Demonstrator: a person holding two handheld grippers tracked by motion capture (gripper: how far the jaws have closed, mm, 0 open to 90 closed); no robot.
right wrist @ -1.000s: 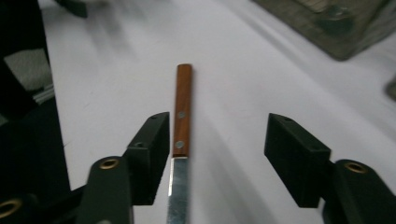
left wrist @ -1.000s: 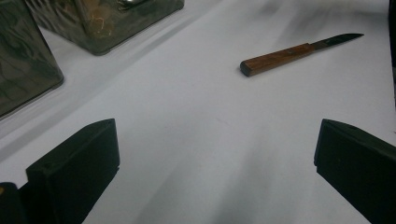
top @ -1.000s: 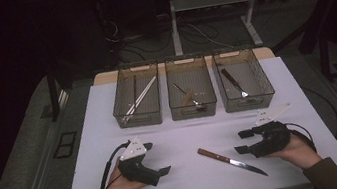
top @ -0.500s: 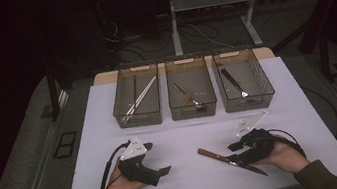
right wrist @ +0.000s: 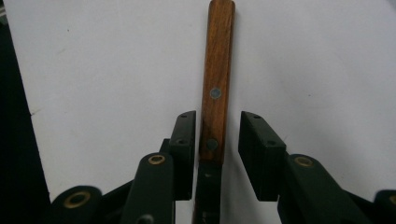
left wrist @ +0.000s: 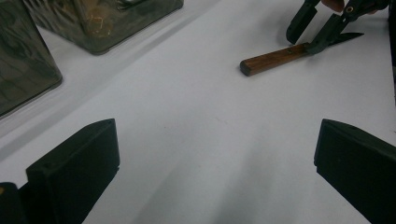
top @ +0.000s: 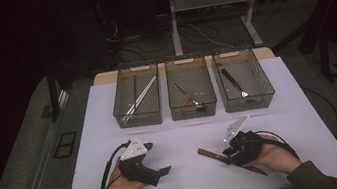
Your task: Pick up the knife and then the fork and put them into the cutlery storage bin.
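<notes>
The right gripper (right wrist: 217, 144), jaws apart astride the knife (top: 212, 155) handle at five o'clock on the table (top: 181, 123), seems set to clamp it for the far bins (top: 243, 79), while the left gripper (top: 160, 174) rests open at seven o'clock.

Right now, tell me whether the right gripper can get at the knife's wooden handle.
Probably yes: the right gripper is open, its fingers straddling the knife's wooden handle on the table, with nothing between them.
</notes>
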